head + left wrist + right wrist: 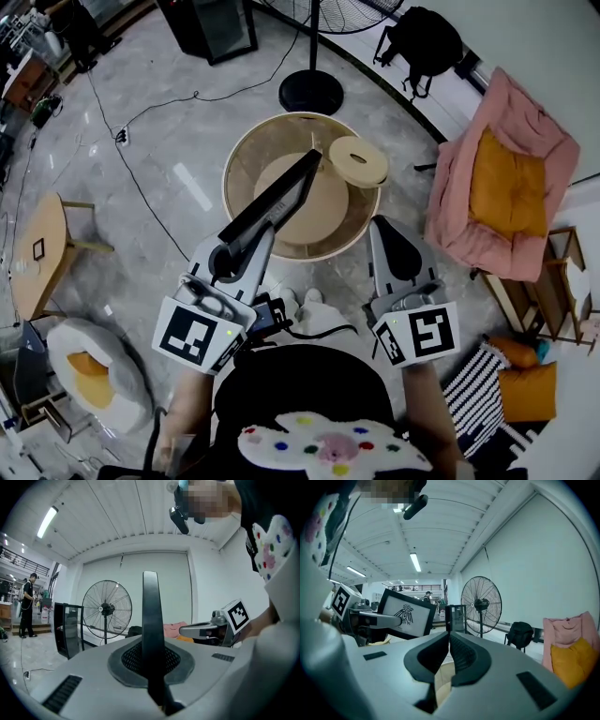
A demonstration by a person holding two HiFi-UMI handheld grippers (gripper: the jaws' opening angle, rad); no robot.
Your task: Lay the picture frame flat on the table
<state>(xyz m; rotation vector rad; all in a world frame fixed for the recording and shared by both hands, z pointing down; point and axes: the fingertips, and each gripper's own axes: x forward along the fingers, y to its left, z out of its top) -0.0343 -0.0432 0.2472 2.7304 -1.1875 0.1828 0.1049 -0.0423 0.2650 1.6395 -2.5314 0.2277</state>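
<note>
though left sees frame (151, 620) edge-on, right shows print (404, 614).

Strip lights (415, 562) give me even brightness; gripper views bow and darken at edges; floor (192, 187) glares

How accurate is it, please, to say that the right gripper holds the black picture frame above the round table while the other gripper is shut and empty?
One thing is wrong: the left gripper holds the picture frame above the round table; the left gripper view shows its jaws clamped on the frame's edge. The right gripper is the one shut and empty.
</note>
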